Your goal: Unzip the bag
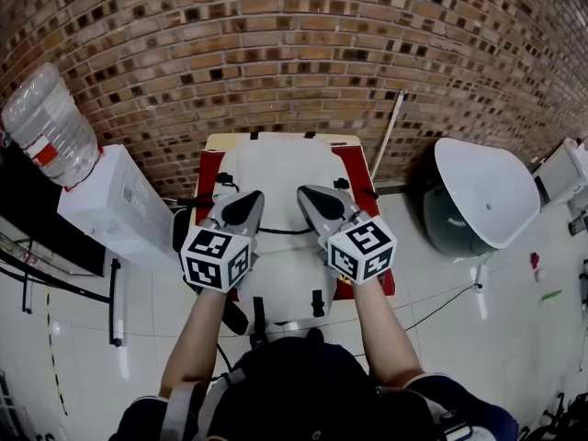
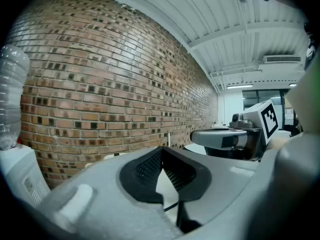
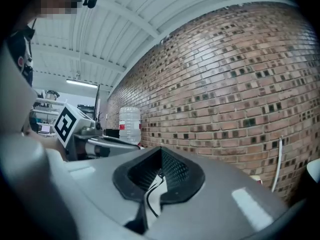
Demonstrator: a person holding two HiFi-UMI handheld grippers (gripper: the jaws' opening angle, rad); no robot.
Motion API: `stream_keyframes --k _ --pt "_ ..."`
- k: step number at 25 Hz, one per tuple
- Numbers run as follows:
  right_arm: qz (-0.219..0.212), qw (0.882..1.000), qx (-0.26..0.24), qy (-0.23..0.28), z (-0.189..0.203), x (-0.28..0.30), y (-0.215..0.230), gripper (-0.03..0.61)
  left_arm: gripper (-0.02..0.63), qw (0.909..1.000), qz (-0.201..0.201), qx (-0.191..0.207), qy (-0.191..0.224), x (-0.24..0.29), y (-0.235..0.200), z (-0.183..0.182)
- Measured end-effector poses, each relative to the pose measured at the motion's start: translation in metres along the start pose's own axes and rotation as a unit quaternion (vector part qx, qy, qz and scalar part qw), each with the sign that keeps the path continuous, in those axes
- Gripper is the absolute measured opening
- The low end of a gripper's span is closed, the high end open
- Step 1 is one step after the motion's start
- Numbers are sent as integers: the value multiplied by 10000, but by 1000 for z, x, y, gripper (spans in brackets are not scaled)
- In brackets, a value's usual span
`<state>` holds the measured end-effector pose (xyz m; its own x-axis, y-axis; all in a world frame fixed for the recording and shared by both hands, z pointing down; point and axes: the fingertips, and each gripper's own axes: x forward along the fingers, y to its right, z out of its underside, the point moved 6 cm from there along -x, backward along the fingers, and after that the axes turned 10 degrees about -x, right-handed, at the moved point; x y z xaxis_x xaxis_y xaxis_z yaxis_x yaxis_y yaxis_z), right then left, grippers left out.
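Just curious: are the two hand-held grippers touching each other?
Apart. The head view shows the white bag between the left hand-held gripper and the right hand-held gripper.

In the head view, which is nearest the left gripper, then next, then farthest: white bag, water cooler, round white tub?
1. white bag, right beneath the left gripper.
2. water cooler, to its left.
3. round white tub, far right.
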<state>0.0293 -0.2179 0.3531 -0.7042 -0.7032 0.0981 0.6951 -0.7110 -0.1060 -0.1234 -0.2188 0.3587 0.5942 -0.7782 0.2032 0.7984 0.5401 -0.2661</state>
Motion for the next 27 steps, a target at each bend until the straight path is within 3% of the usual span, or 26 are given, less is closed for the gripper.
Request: stream_keyframes --k 27 --pt "66 9999 -29 143 -10 -3 12 5 2 9998 216 15 53 13 11 -4"
